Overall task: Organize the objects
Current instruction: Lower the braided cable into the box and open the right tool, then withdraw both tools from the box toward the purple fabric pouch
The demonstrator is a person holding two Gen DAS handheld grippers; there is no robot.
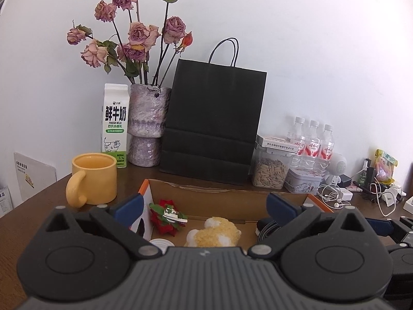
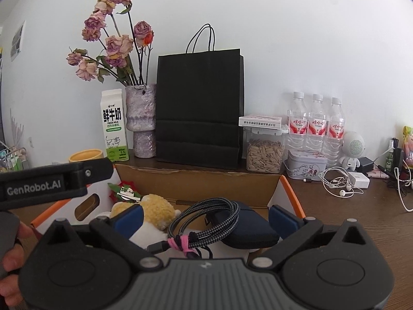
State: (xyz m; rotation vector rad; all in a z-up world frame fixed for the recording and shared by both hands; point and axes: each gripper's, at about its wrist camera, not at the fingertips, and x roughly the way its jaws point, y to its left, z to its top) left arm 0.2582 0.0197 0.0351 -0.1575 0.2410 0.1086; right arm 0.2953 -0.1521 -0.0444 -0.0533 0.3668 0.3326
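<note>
Both tongs stand released, jaws spread wide with nothing clamped. Left gripper [image 1: 204, 205] hangs over the near edge of the cardboard box [image 1: 219, 193]; right gripper [image 2: 205, 218] hangs over the same box [image 2: 196, 180], just beside the other tool.

Wooden table [image 2: 361, 219] carries all items. Black paper bag [image 1: 214, 124] stands upright against the wall, directly behind the box. Vase of dried roses [image 1: 148, 126] stands left of the bag, touching or nearly touching it. Milk carton [image 1: 115, 126] stands left of the vase. Yellow mug [image 1: 93, 178] sits in front of the carton, near the box's left corner, handle toward the camera.

Three water bottles [image 2: 316, 126] stand in a row right of the bag. Clear seed jar [image 2: 264, 155] stands just beside the bag, with a flat white packet [image 2: 260, 121] lying on its lid. Decorated tin [image 2: 306, 164] sits in front of the bottles. White earphones [image 2: 338, 186] and a white charger [image 2: 360, 180] lie on the table right of the box.

Box contents, task items:
- Dark pouch [image 2: 245, 224], right portion of the box.
- Yellow-and-white plush toy [image 1: 214, 232], centre.
- Braided cable [image 2: 206, 219], coiled, bound with a pink tie, lying across the pouch.
- Red-and-green hair clip [image 1: 167, 217], back left, near the wall.

A hand [image 2: 10, 258] grips the left tool's handle at the right-wrist view's left edge.
</note>
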